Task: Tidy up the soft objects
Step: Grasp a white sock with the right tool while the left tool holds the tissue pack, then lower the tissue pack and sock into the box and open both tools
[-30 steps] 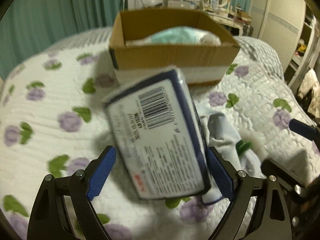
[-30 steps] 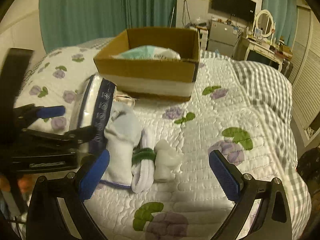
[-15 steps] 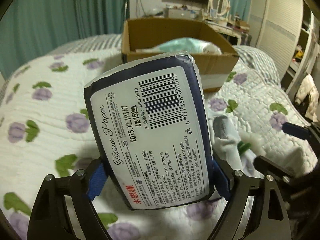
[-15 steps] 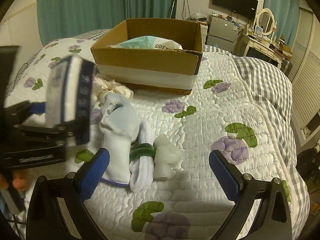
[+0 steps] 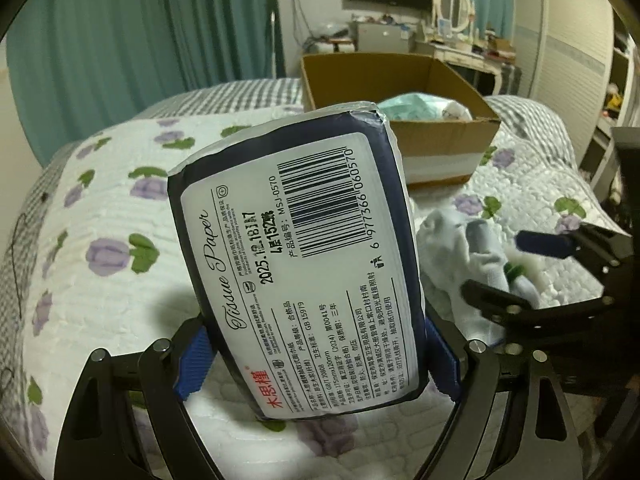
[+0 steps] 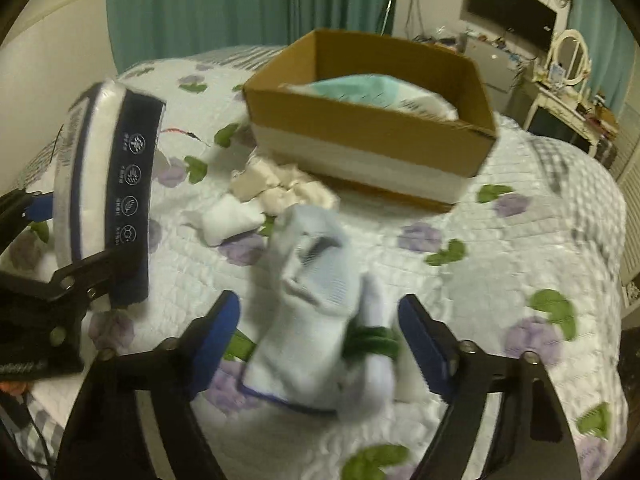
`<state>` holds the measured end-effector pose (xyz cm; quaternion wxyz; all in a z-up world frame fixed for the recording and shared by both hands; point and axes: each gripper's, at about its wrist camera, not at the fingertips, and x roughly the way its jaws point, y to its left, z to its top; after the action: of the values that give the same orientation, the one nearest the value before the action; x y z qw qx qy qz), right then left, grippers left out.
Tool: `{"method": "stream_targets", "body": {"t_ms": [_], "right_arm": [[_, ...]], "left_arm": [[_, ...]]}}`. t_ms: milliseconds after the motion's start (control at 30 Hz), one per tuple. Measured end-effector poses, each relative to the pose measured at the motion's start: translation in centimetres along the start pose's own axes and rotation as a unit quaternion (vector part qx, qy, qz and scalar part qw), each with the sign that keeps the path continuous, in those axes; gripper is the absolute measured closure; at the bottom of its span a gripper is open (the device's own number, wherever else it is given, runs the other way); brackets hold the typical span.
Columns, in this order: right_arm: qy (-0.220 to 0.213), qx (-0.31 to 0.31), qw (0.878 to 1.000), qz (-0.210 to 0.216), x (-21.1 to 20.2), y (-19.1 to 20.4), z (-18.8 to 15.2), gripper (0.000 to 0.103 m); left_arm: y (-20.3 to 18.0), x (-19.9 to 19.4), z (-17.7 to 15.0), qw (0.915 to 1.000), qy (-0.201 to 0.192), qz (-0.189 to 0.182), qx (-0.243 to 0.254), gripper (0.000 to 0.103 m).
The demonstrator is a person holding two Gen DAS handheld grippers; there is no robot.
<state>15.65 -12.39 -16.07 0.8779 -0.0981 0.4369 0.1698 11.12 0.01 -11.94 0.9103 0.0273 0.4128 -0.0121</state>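
Quilted bed [image 6: 500,264]: one tissue pack [image 5: 296,256] in left claw [image 5: 316,354], right claw [image 6: 320,336] spread.

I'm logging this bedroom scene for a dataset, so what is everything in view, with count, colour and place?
Plastic-wrapped tissue paper pack: one, navy and white, held up above the quilt.
Brown cardboard box: one, white band below, on the quilt behind.
Pale green soft packet: one, inside the box.
Light blue-white socks: a bundle, count unclear, on the quilt.
Green elastic band: one, around the white roll beside the socks.
Cream crumpled cloths: a small heap before the box.
White quilt with purple flowers: one, covering the bed.
Teal curtains: behind the bed.
Left gripper: jaws shut on the pack.
Right gripper: jaws open either side of the socks.
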Motion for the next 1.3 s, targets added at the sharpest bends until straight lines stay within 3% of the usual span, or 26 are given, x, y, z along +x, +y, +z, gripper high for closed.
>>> {"method": "stream_targets", "body": {"t_ms": [167, 233, 333, 800, 1100, 1300], "right_arm": [[0.015, -0.006, 1.000, 0.001, 1.8, 0.8, 0.0, 0.051], [0.012, -0.002, 1.000, 0.000, 1.8, 0.6, 0.0, 0.071], [-0.002, 0.009, 1.000, 0.007, 0.8, 0.1, -0.1, 0.077], [-0.113, -0.005, 0.994, 0.003, -9.2, -0.6, 2.2, 0.080], [-0.170, -0.011, 0.985, -0.027, -13.3, -4.1, 7.6, 0.080], [-0.195, -0.007, 0.980, -0.042, -12.5, -7.2, 12.7, 0.080]], "left_arm": [[0.0, 0.3, -0.3, 1.0000, 0.004, -0.006, -0.002, 0.015], [-0.1, 0.0, -0.3, 1.0000, 0.001, -0.006, -0.002, 0.015], [-0.2, -0.6, -0.3, 1.0000, -0.005, -0.004, 0.002, 0.015], [-1.9, -5.6, 1.3, 0.9984, -0.051, 0.004, 0.025, 0.015], [-2.8, -4.6, 8.1, 0.9960, -0.079, -0.014, 0.037, 0.015], [-1.6, -1.1, 13.7, 0.9954, -0.087, -0.020, 0.035, 0.015]]}}
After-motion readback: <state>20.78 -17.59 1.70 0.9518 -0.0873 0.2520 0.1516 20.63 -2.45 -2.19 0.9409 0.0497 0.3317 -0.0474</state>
